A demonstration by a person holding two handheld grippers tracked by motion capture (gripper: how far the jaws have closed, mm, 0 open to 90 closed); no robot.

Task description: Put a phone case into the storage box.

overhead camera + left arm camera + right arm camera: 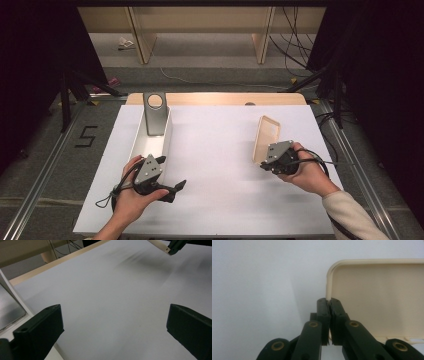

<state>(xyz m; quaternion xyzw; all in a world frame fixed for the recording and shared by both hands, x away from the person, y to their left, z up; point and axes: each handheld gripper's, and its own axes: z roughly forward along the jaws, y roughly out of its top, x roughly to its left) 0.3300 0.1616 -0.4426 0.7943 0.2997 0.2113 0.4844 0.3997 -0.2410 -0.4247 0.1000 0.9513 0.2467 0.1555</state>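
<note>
The right gripper (266, 163), at four o'clock on the table (220, 165), clamps the phone case (264, 138) by its edge, tilted up. The left gripper (172, 188), at seven o'clock, is released, empty. The stand (154, 114) in the tray (167, 142), at ten o'clock, seemingly awaits the case.

Right claw (329, 302) pinched on cream tray (382, 297) rim, white tabletop (262, 290) behind

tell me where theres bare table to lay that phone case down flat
The widest bare patch of the white table lies between the white tray and the phone case pinched by the right gripper. The strip along the near edge is free too. Tightest is around the tray, its metal stand and the left gripper.
</note>
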